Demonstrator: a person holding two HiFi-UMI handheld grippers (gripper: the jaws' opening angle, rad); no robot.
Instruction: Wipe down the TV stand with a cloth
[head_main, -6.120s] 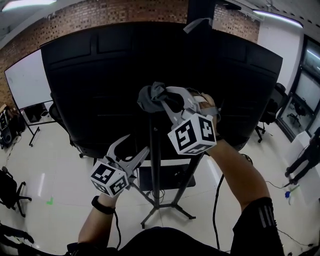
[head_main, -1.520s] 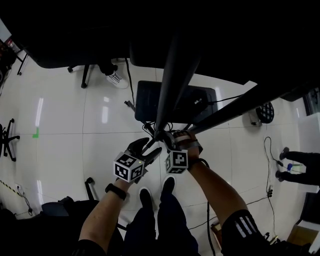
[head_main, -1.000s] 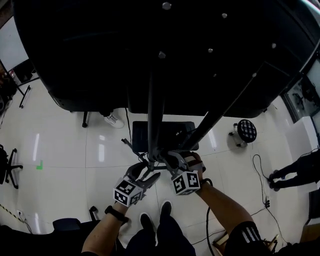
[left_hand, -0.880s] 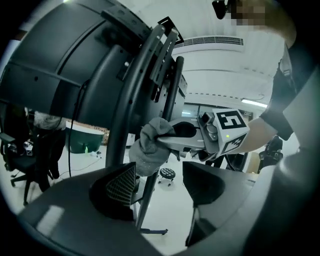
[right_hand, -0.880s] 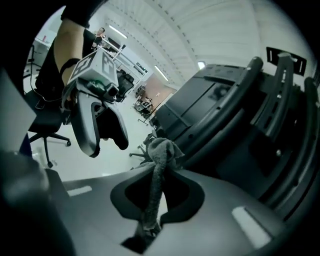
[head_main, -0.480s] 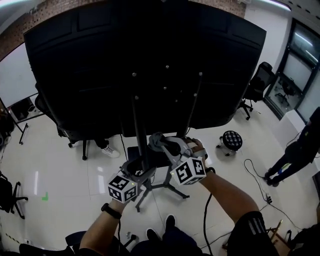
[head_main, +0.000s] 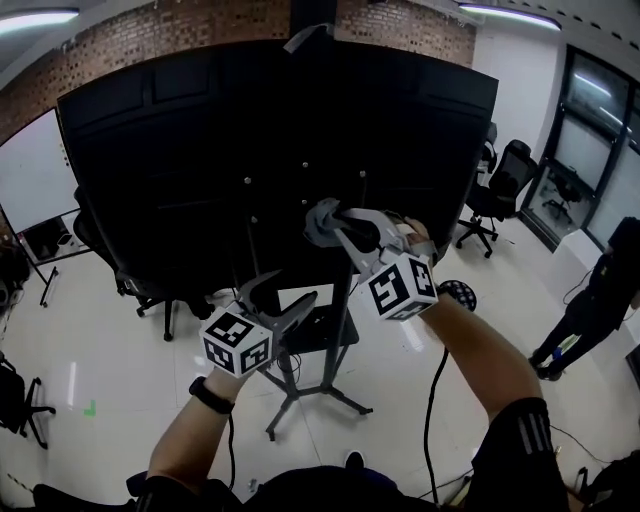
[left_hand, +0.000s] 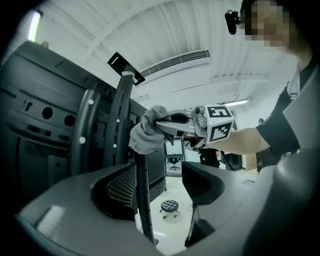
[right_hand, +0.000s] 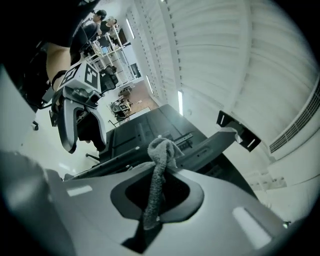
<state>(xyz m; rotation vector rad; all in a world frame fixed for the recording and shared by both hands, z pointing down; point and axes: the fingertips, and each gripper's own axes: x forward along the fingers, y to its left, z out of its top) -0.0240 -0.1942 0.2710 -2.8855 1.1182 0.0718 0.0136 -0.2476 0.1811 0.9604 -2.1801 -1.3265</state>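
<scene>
Firmly pinched in the right gripper (head_main: 328, 221), grey cloth (left_hand: 146, 134) bunched just beyond its tips against the TV stand's pole (left_hand: 142, 195), long axis running downward between the parted jaws of the left gripper (head_main: 278, 298), TV back (head_main: 180, 170) farther ahead

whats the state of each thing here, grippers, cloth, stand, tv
right gripper: jaws shut on the cloth
cloth: bunched up, held against the stand pole
left gripper: jaws apart, gripping nothing; the pole shows in the gap
stand pole: upright, cloth on its upper part
tv: mounted on the stand, back panel towards the person
</scene>
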